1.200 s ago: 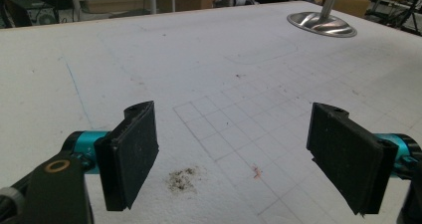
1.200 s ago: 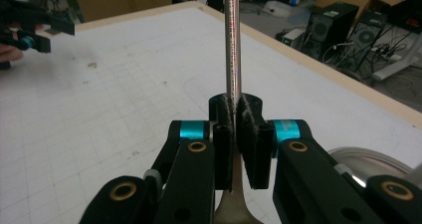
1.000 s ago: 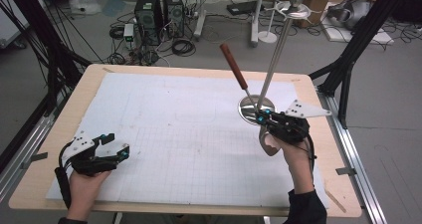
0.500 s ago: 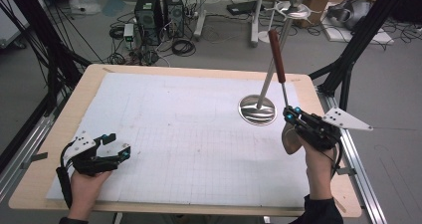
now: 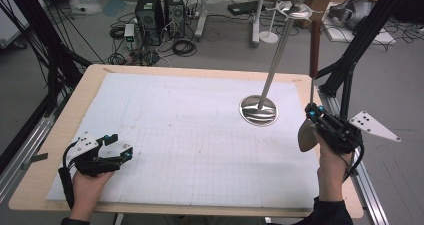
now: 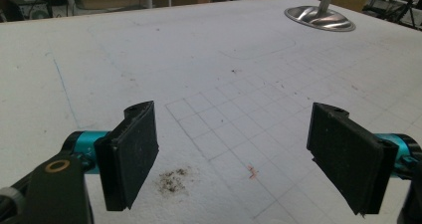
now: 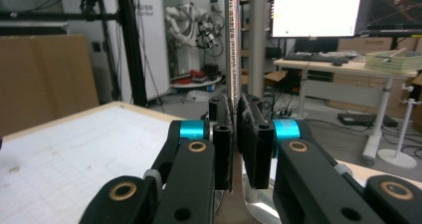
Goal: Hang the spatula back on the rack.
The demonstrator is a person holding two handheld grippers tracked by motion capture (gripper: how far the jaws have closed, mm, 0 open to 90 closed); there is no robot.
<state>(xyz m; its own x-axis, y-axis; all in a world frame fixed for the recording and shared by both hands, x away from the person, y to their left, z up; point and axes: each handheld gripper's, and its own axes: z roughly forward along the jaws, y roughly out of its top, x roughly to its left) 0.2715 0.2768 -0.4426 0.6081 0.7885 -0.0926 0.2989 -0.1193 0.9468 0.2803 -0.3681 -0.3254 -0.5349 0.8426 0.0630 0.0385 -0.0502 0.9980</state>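
Spatula [image 5: 313, 75] stands upright, clamped in the right tongs [image 5: 311, 113] (beside the stand [image 5: 258, 110]); left tongs [image 5: 120, 146] gape wide.

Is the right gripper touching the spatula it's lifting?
Touching. In the right gripper view, the right gripper has its jaws pressed against both sides of the spatula, whose thin metal shaft rises straight up from between them.
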